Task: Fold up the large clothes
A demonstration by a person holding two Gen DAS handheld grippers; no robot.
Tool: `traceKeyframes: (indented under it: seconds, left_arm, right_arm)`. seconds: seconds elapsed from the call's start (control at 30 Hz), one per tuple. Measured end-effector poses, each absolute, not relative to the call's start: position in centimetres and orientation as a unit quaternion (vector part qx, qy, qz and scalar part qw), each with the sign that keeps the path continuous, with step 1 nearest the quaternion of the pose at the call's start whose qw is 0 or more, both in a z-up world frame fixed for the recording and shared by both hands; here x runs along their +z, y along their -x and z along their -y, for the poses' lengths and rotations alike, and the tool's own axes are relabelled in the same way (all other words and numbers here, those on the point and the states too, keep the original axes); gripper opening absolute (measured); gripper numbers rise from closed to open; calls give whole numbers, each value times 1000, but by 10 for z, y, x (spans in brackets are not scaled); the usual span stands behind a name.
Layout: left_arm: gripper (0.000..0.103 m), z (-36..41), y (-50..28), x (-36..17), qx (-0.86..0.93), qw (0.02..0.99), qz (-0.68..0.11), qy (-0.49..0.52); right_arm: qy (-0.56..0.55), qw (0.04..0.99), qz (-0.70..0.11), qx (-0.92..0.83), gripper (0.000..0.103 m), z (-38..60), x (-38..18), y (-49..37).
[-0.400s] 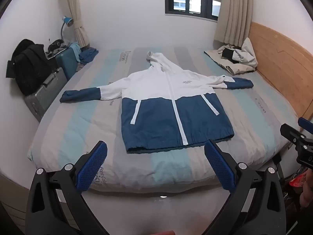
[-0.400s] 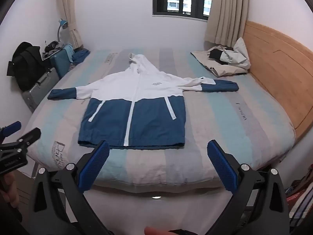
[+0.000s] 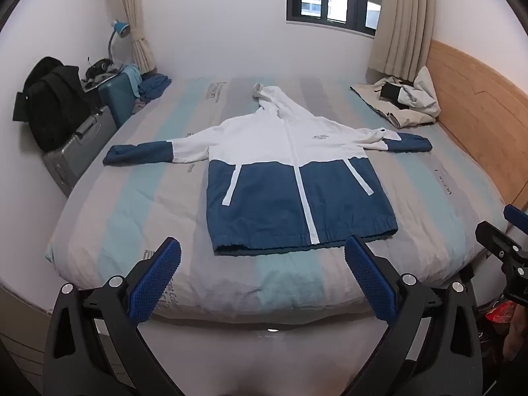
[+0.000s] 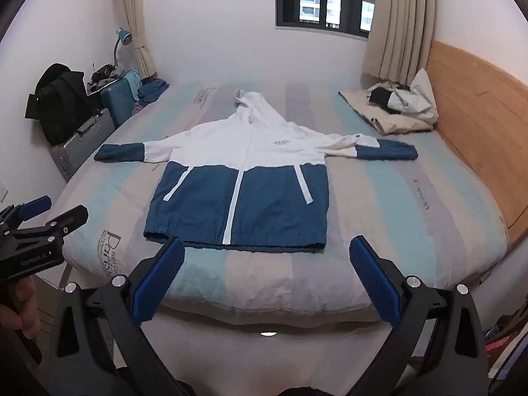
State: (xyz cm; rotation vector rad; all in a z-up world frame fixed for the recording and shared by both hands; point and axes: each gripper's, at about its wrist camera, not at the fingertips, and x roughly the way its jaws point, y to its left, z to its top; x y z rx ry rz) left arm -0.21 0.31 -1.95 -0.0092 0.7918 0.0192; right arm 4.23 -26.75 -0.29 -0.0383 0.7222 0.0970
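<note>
A white and blue hooded jacket [image 3: 290,178] lies flat and face up on the striped bed [image 3: 138,204], sleeves spread out to both sides, hem toward me. It also shows in the right wrist view [image 4: 244,178]. My left gripper [image 3: 262,257] is open and empty, held in the air before the foot of the bed, short of the hem. My right gripper [image 4: 267,257] is open and empty at about the same distance. Each gripper shows at the edge of the other's view, the right one [image 3: 505,241] and the left one [image 4: 39,227].
A crumpled beige and white garment [image 3: 402,102] lies at the bed's far right by the wooden headboard [image 3: 478,112]. Suitcases [image 3: 82,145], a black bag [image 3: 49,99] and a blue lamp stand left of the bed. A window and curtains are behind.
Both grippers have moved slightly closer to the bed, with the right one also turning a little to the right. The jacket has not moved.
</note>
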Motion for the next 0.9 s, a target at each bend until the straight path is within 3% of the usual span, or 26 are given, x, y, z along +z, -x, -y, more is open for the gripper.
traceKeyframes:
  seconds: [0.9]
  left_arm:
    - [97,-7,0,-9,9,920,-390,14]
  right_arm:
    - [17,927,-373,45,96,269,-2,-44]
